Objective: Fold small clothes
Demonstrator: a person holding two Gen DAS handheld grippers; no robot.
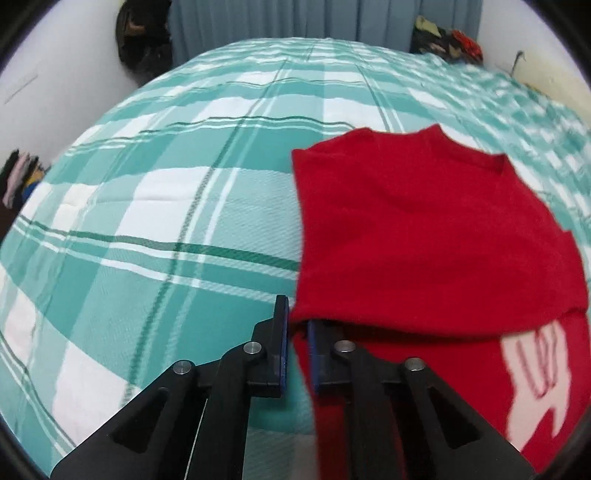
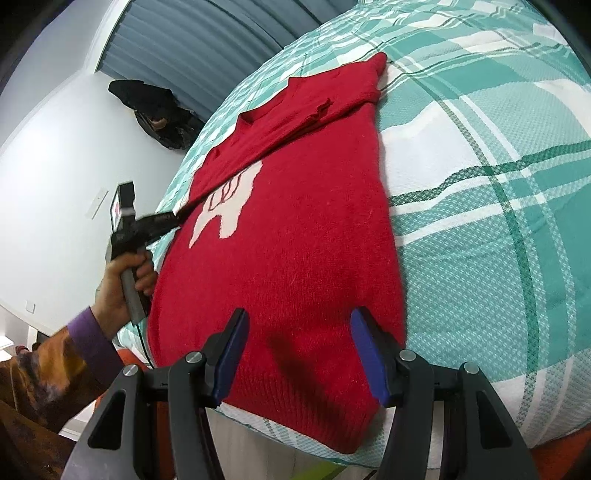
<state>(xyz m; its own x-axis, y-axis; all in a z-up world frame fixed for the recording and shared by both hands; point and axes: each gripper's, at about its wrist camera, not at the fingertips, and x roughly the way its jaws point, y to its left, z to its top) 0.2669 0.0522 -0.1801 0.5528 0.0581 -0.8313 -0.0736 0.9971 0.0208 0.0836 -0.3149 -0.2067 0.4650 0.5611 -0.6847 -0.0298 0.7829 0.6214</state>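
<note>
A red knit sweater (image 2: 295, 240) with a white motif (image 2: 229, 206) lies flat on the bed, its upper part folded over across the chest. In the left wrist view the folded layer (image 1: 424, 229) fills the right side. My left gripper (image 1: 297, 339) is shut on the sweater's side edge, with red fabric pinched between the blue pads. From the right wrist view the left gripper (image 2: 175, 218) sits at the sweater's left edge, where the fold begins. My right gripper (image 2: 299, 350) hovers open over the hem, its fingers wide apart and holding nothing.
The bed has a teal and white plaid cover (image 1: 166, 184). A dark bag (image 1: 144, 44) hangs on the white wall beside a grey curtain (image 1: 277, 18). Clothes are piled at the bed's far right corner (image 1: 447, 40). A hand (image 2: 125, 280) in a purple sleeve holds the left gripper.
</note>
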